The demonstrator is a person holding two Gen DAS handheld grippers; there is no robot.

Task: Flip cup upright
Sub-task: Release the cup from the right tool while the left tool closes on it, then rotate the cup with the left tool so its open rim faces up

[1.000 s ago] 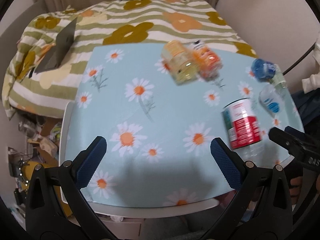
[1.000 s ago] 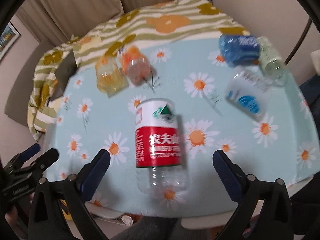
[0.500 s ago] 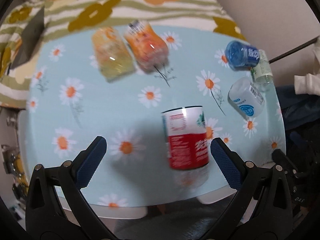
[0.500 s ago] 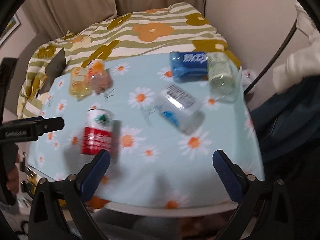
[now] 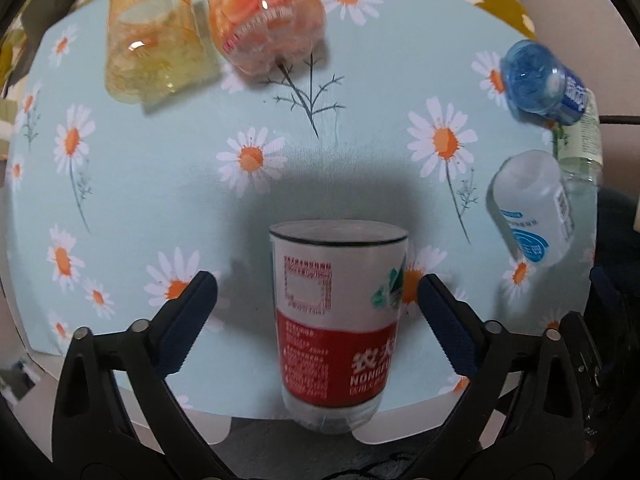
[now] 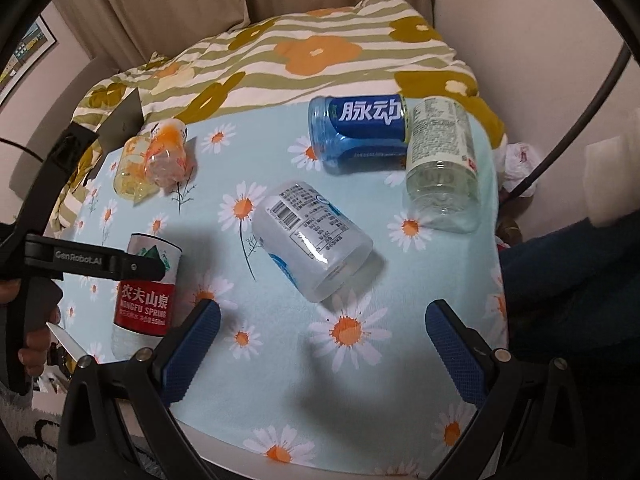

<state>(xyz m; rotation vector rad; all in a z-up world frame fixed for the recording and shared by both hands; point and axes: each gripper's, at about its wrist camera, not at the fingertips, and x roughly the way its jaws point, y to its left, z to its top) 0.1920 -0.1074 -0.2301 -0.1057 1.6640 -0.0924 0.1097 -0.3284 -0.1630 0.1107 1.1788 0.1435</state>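
A cup cut from a red-and-white Nongfu Spring bottle [image 5: 340, 320] lies on its side at the table's near edge, open rim pointing away. My left gripper [image 5: 316, 320] is open, its blue pads on either side of the cup without touching. The cup also shows in the right wrist view [image 6: 146, 292], partly behind the left gripper's black finger. My right gripper [image 6: 320, 344] is open and empty above the cloth, just short of a white-labelled cup [image 6: 312, 240] lying on its side.
The table has a pale blue daisy cloth [image 6: 360, 400]. More cut-bottle cups lie on their sides: yellow [image 5: 148, 40] and orange [image 5: 260, 20] at the far left, blue [image 6: 360, 132] and clear green-tinted [image 6: 440, 164] at the far right. A striped flowered bedcover [image 6: 320, 52] lies behind.
My left gripper has moved right and down, closing in until the red-and-white cup lies between its open pads. My right gripper has swung right, away from that cup, towards the white-labelled cup.
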